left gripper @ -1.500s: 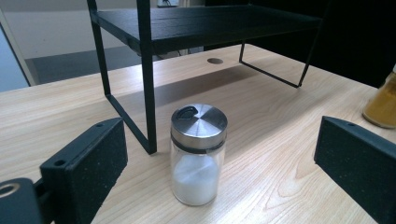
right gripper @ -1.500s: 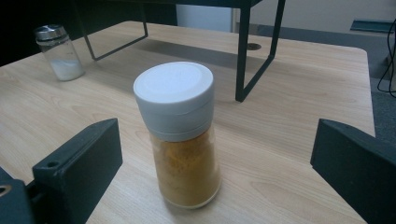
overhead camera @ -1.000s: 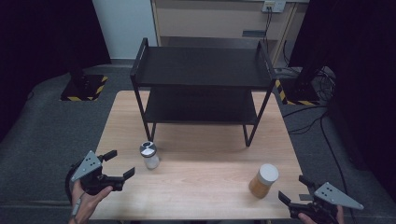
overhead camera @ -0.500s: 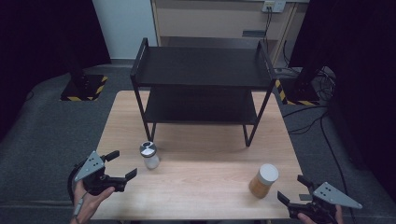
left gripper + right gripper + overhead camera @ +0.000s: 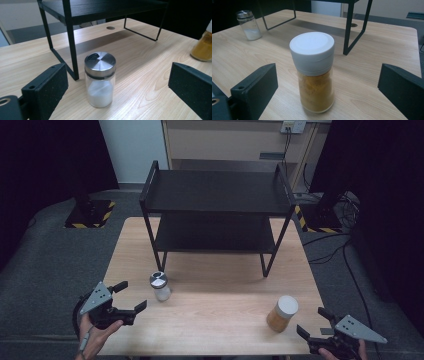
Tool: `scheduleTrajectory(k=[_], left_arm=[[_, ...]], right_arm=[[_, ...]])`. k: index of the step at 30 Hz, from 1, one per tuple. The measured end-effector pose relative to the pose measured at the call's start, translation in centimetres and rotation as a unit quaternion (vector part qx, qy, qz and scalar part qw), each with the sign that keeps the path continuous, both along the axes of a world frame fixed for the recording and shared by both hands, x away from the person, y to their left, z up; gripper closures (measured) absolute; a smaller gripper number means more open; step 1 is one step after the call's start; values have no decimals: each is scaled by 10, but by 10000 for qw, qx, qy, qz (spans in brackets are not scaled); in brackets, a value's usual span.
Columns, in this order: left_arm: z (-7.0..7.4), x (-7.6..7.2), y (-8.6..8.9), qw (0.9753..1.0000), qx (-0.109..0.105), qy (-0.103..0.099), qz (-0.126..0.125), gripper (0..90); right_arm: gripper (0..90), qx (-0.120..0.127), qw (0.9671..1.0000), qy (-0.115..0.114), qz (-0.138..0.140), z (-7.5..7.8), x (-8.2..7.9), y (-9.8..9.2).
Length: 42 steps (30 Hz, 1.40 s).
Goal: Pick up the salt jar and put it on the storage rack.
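The left gripper (image 5: 129,297) has edged toward the salt jar (image 5: 160,286) at its 2 o'clock — jaws spread. The right gripper (image 5: 314,324), spread too, faces the spice jar (image 5: 282,314). Nothing grasped yet — both jars stand on the table (image 5: 220,295).

No readable text, label, brand or number appears on anything here

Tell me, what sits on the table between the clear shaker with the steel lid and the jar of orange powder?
Nothing: in the high view, bare pale wooden tabletop runs from the clear steel-lidded shaker to the white-capped jar of orange powder.
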<state>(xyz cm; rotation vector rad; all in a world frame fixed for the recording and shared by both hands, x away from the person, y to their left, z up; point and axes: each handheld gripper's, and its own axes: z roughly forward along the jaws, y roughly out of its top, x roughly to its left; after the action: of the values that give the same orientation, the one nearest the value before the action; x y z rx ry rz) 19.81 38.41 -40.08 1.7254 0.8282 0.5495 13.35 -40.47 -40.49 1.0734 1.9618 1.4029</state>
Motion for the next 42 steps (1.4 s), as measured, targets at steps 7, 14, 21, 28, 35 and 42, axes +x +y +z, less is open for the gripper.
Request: scheduleTrajectory(k=[7, 14, 21, 28, 35, 42], left_arm=[[6, 1, -3, 10000, 59, -11, -45, 14], [20, 7, 1, 9995, 158, 56, -277, 11], [38, 16, 6, 9981, 414, 217, -412, 11], [46, 29, 18, 9972, 440, 349, -500, 11], [51, 37, 21, 9962, 563, 393, -545, 15], [54, 48, 21, 9949, 659, 476, -604, 15]], right_arm=[[31, -8, 10000, -17, -19, 0, -1, 0], [31, 8, 10000, -18, 7, -1, -1, 0], [31, -4, 10000, -33, 6, 0, -1, 0], [31, 8, 10000, -22, -13, 0, -1, 0], [33, 14, 10000, -29, -37, 0, -2, 0], [36, -13, 10000, -30, -31, 0, -2, 1]])
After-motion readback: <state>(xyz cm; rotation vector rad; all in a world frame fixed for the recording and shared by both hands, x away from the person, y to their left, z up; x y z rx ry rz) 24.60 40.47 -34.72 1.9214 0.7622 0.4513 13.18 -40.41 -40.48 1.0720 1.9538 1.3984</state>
